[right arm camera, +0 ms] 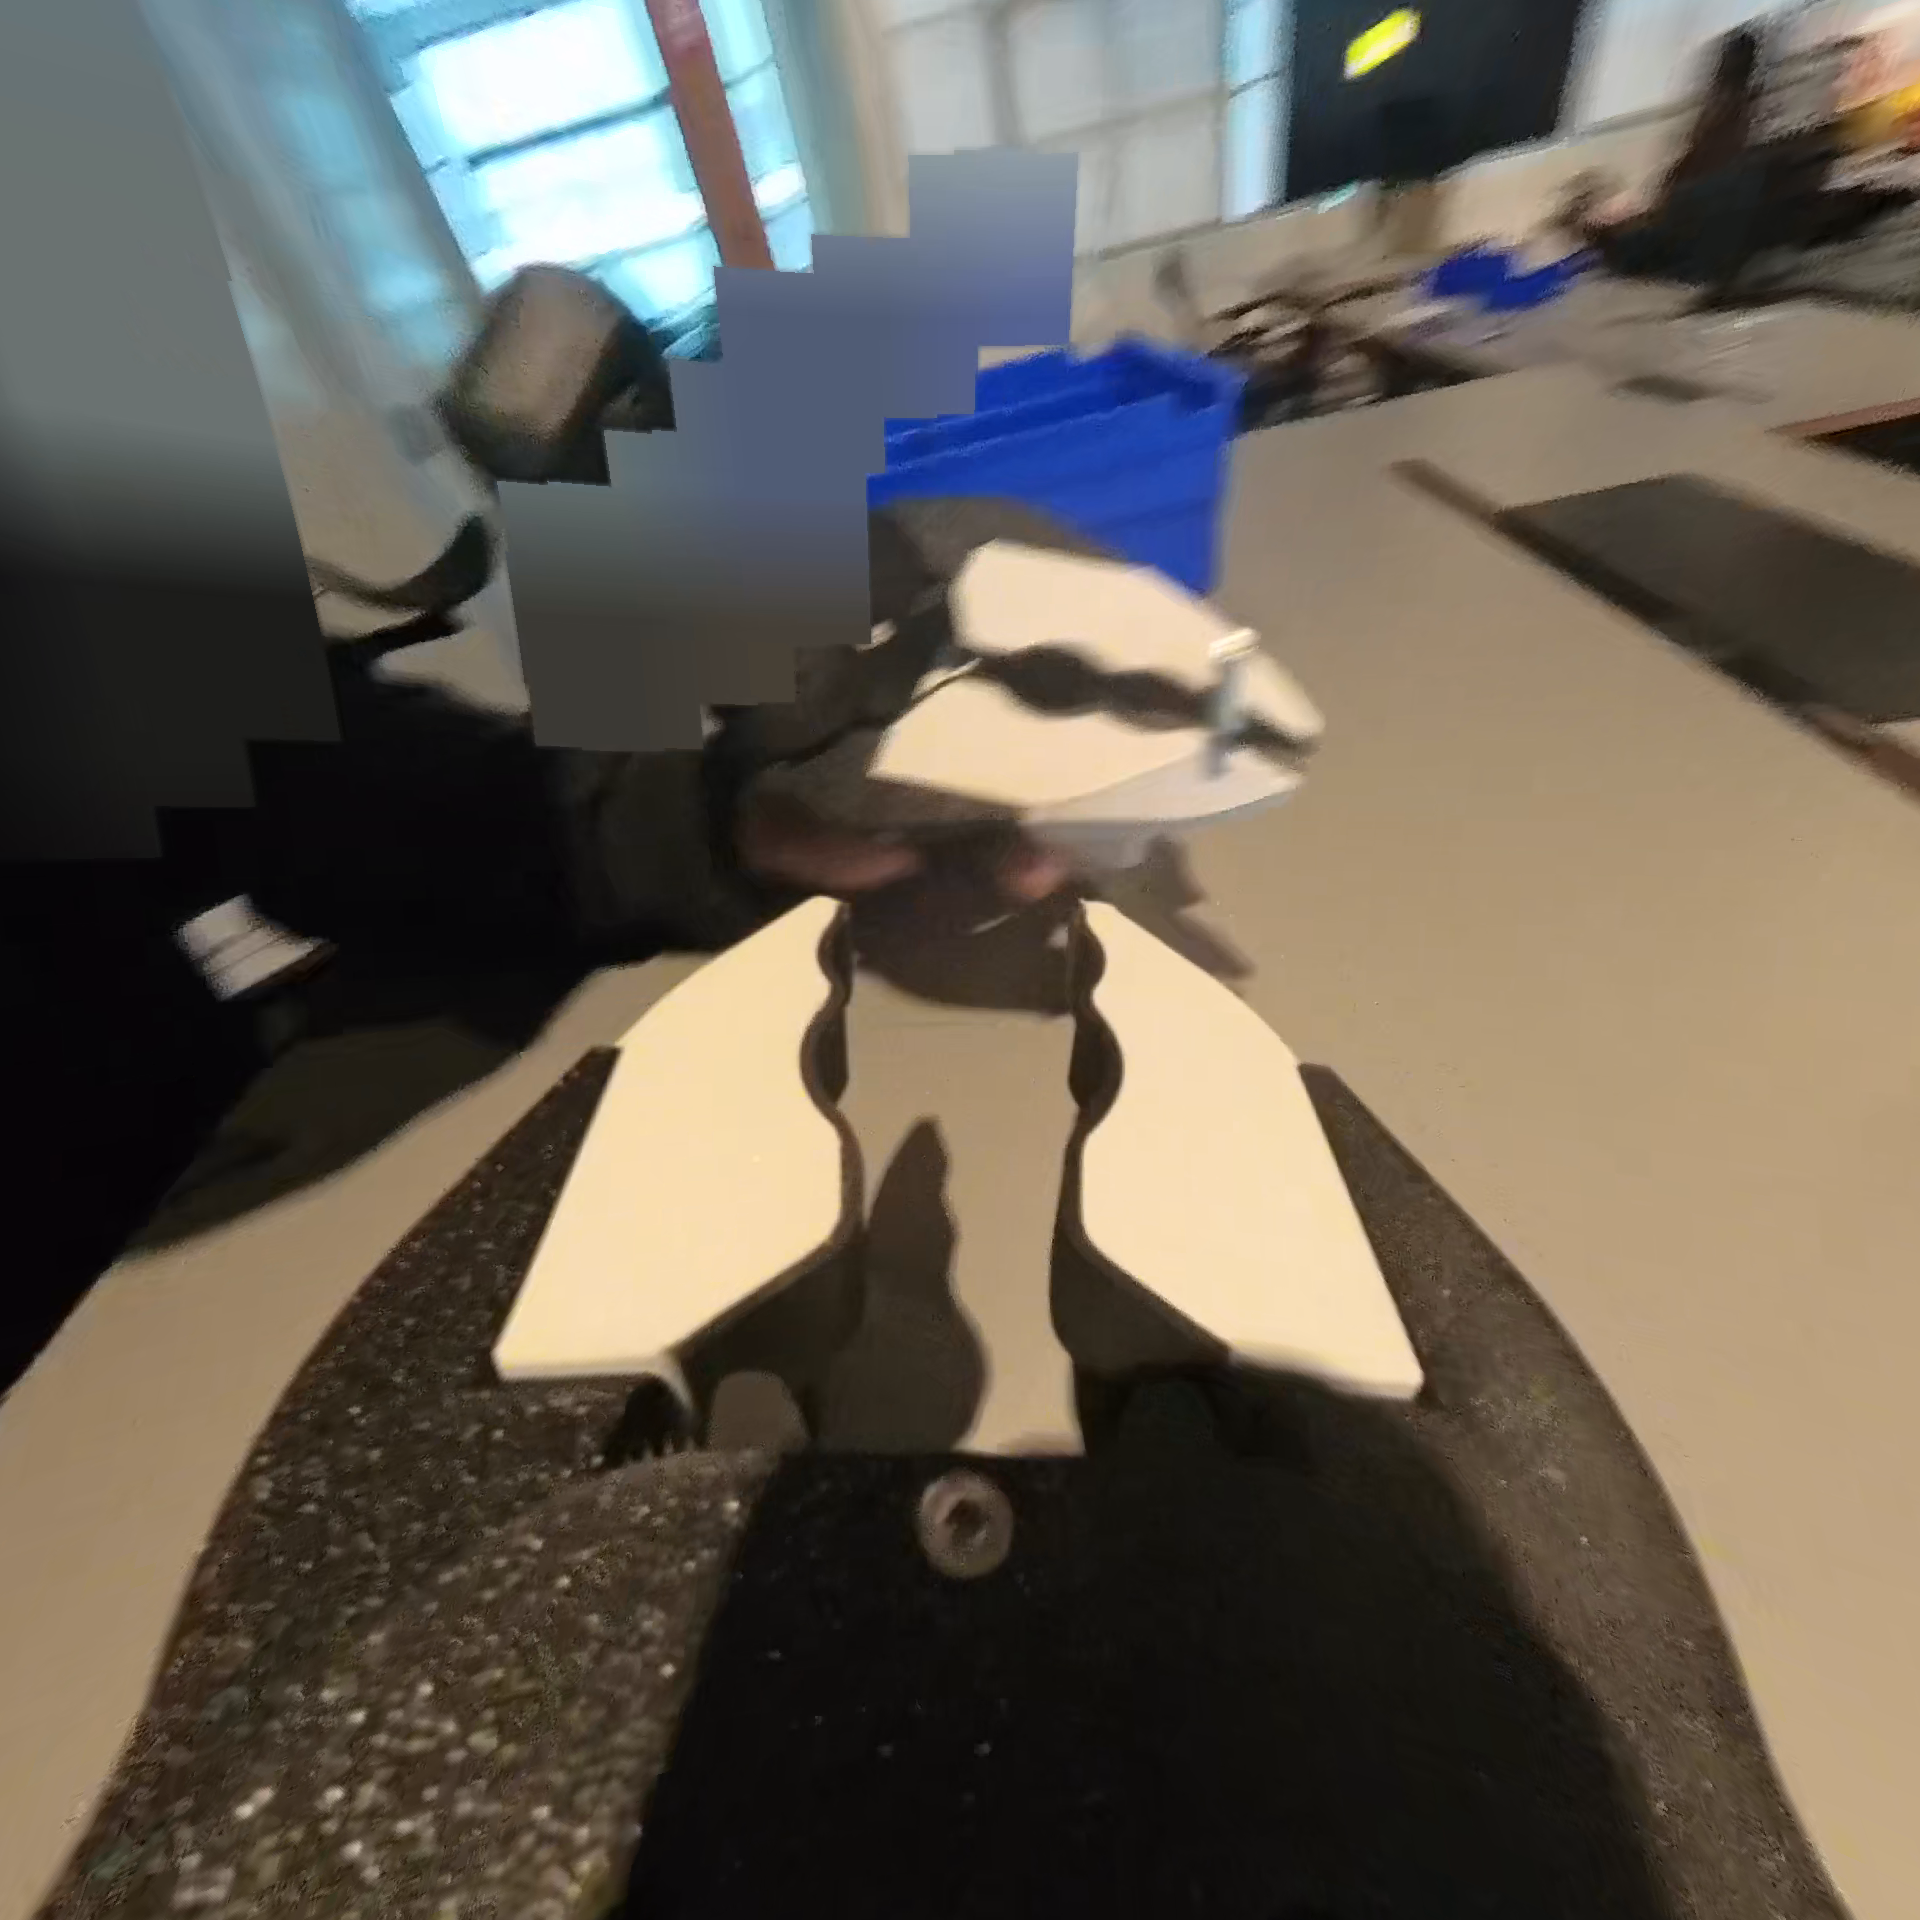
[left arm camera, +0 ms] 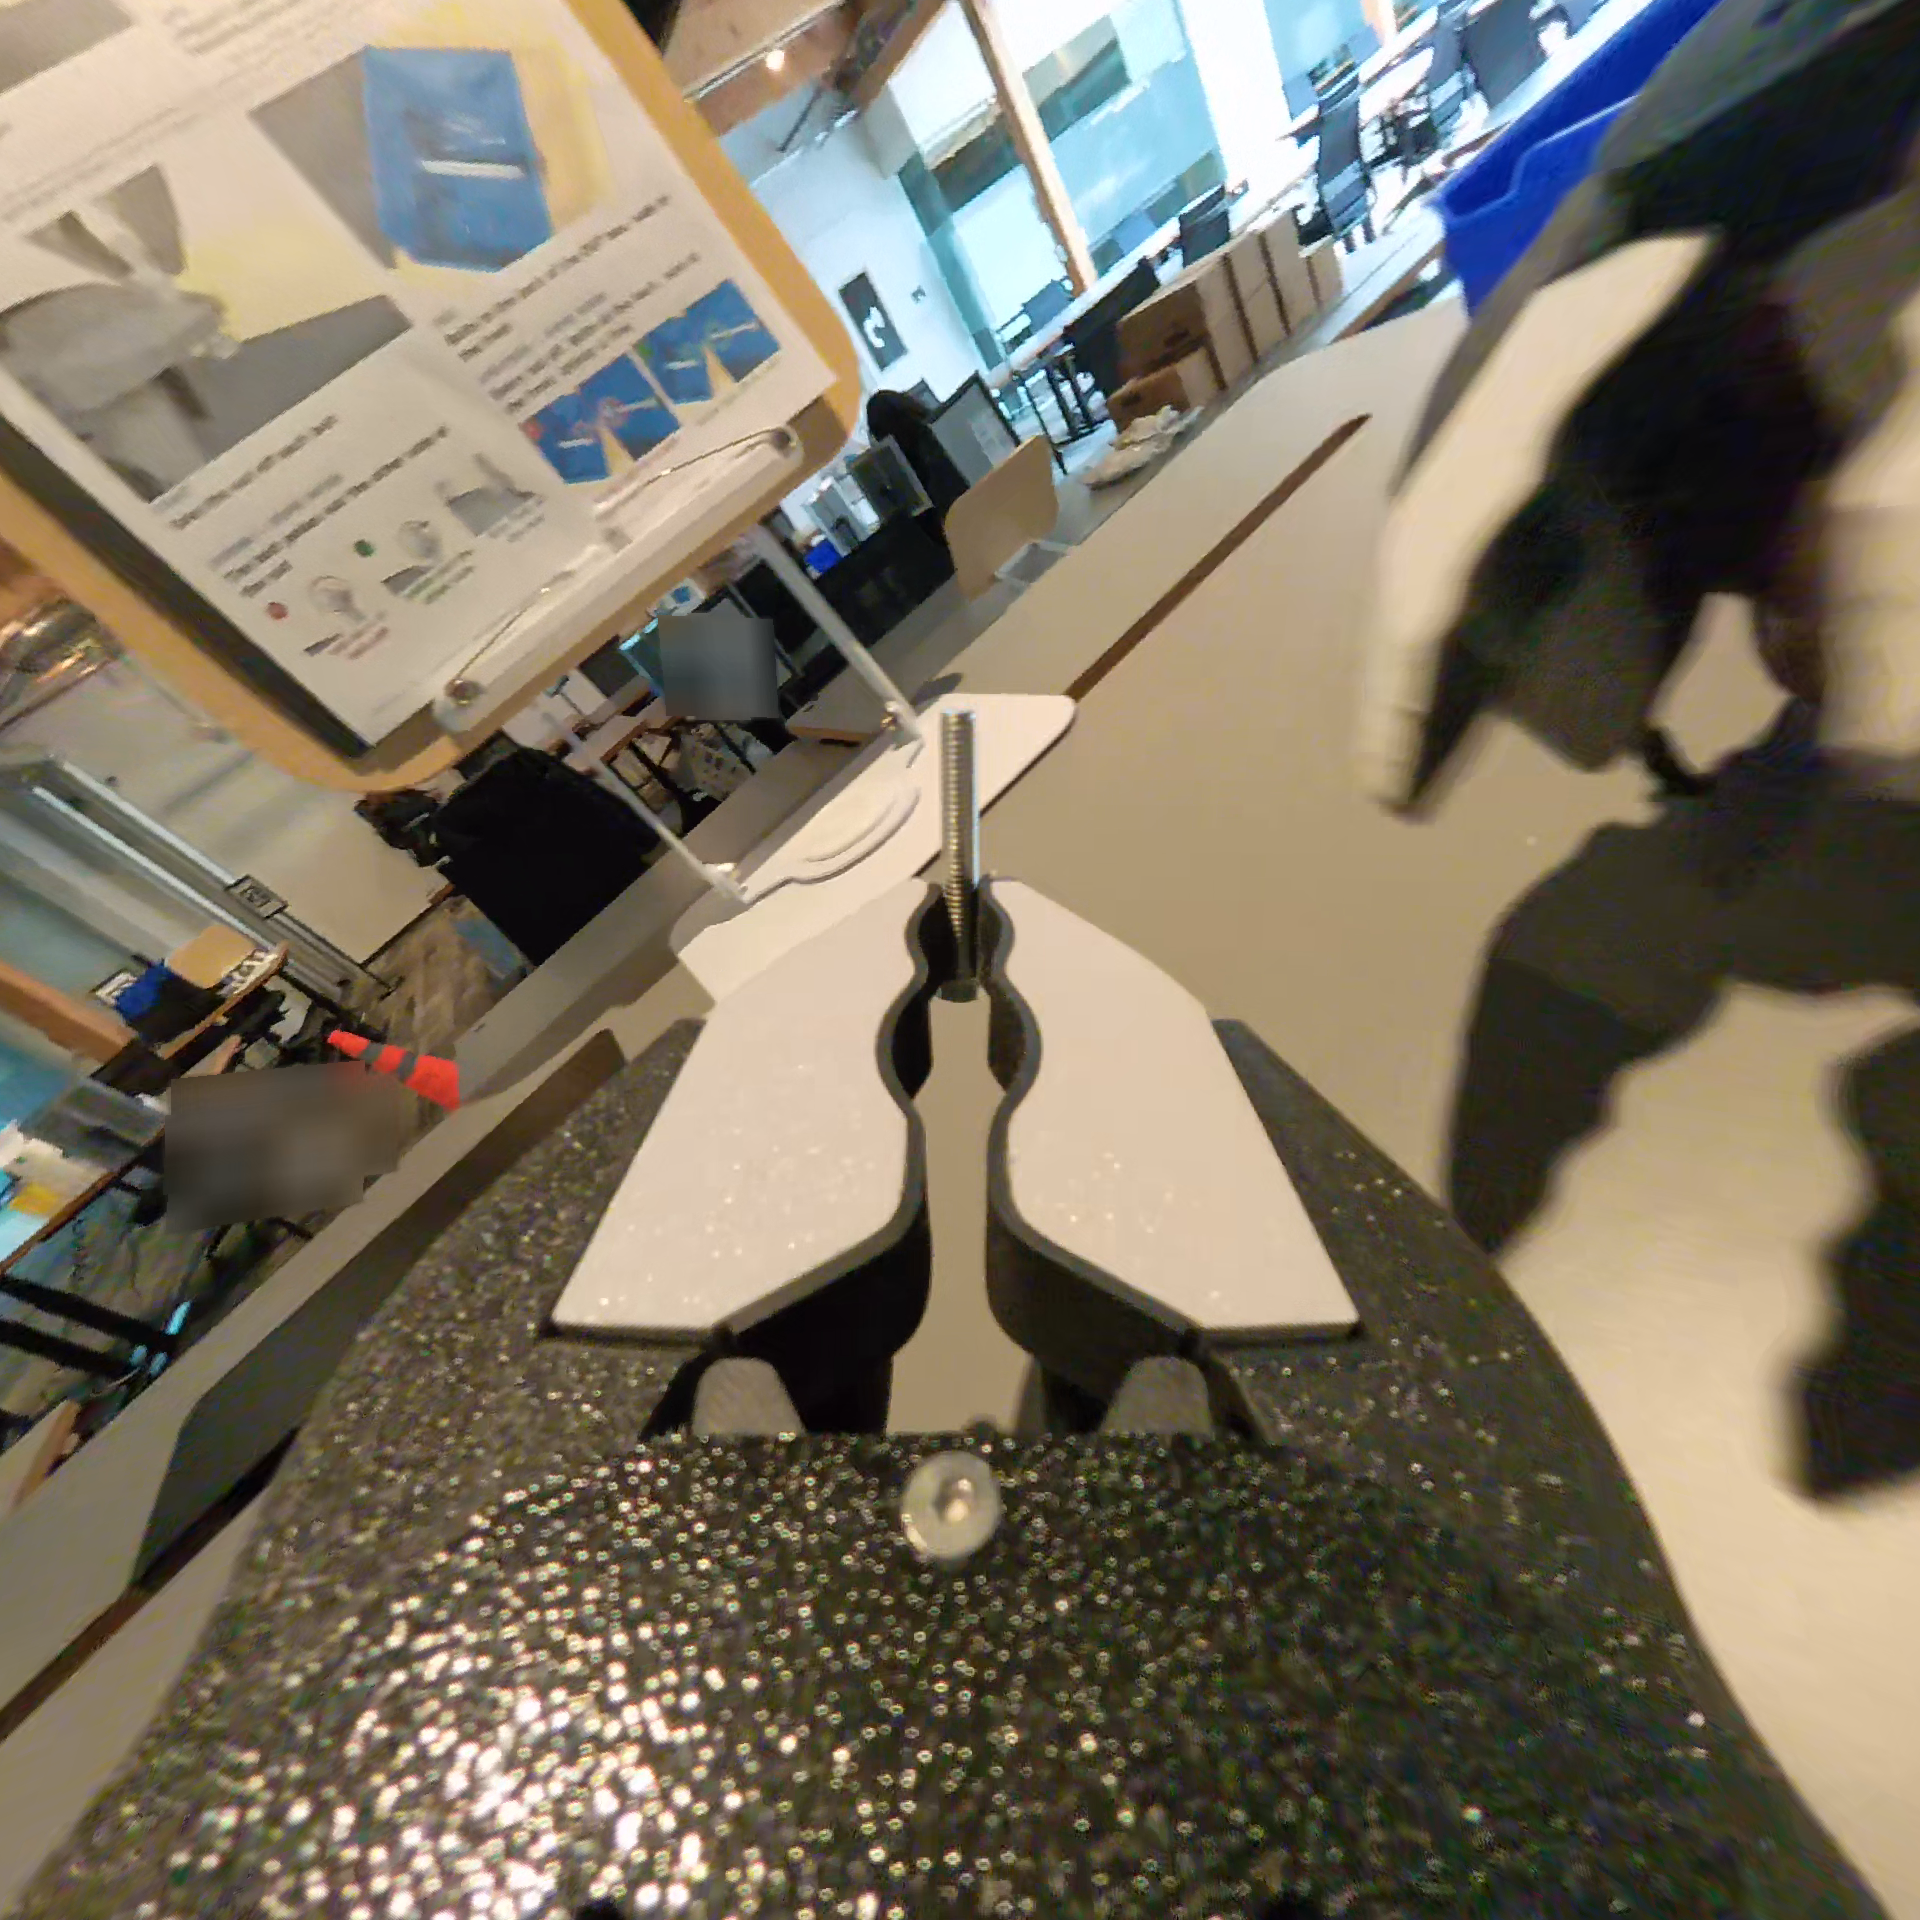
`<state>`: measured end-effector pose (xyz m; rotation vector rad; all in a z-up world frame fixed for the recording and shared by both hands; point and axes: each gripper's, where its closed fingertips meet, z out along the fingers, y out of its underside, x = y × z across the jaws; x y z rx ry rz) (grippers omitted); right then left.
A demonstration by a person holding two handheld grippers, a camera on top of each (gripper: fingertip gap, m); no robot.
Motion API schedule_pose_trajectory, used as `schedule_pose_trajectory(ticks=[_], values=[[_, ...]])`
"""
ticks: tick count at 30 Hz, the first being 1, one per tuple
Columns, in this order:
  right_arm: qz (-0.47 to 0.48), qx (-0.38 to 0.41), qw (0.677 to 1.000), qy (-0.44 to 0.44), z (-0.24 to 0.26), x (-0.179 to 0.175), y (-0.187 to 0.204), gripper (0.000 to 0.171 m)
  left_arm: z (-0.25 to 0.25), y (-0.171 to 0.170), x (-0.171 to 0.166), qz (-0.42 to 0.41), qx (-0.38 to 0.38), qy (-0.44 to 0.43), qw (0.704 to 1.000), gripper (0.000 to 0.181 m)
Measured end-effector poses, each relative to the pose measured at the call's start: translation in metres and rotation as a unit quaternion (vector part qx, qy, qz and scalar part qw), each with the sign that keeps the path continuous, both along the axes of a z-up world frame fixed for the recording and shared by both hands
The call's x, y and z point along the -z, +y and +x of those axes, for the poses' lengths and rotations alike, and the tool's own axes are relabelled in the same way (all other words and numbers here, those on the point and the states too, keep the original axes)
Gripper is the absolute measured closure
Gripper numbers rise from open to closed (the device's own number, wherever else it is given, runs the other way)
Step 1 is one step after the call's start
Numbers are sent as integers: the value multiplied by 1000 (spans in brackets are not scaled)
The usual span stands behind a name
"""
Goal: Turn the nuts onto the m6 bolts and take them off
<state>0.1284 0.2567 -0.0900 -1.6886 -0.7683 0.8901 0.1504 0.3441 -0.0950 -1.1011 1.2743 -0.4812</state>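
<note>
Your left tongs [left arm camera: 961,935] grip a bolt [left arm camera: 956,821]; your right tongs [right arm camera: 956,935] are spread and empty.

The threaded bolt stands pinched near its lower end between the left fingertips, its shank sticking out past them above the grey tabletop [left arm camera: 1195,727]. From the right wrist view, the left tongs [right arm camera: 1231,696] show blurred ahead with the bolt [right arm camera: 1229,681] at their tip, a blue bin [right arm camera: 1091,447] behind them. I can't make out a nut.

The left gripper [left arm camera: 961,935] is seen at frame centre with its fingers [left arm camera: 790,1122] drawn nearly together, pinched at the tips. The right gripper [right arm camera: 961,935] is held with its fingers [right arm camera: 1195,1164] spread apart, nothing between them.
</note>
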Motion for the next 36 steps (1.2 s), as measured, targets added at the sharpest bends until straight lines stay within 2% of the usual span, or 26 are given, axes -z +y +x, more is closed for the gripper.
schedule_pose_trajectory(ticks=[4,7,12,22,25,29,32,36], values=[[-50,-123,979,-152,-31,45,-37,135,-4,5,-3,20,-13,-1,1000,176],[-90,-176,957,-213,-52,68,-54,135,-2,3,-1,24,-10,6,1000,176],[-105,-167,944,-264,-58,87,-52,145,-1,2,0,21,-7,10,1000,176],[-92,-154,939,-294,-65,95,-46,147,1,-1,1,19,-1,14,1000,176],[-92,-158,937,-296,-67,95,-48,159,0,-1,0,19,-1,13,1000,176],[-95,-152,939,-293,-68,95,-45,161,0,-1,0,23,-3,13,1000,176],[-81,-119,949,-280,-60,89,-34,162,-1,1,1,36,-9,20,999,176],[-39,-23,983,-178,-27,48,-7,164,0,1,5,70,-18,45,996,176]])
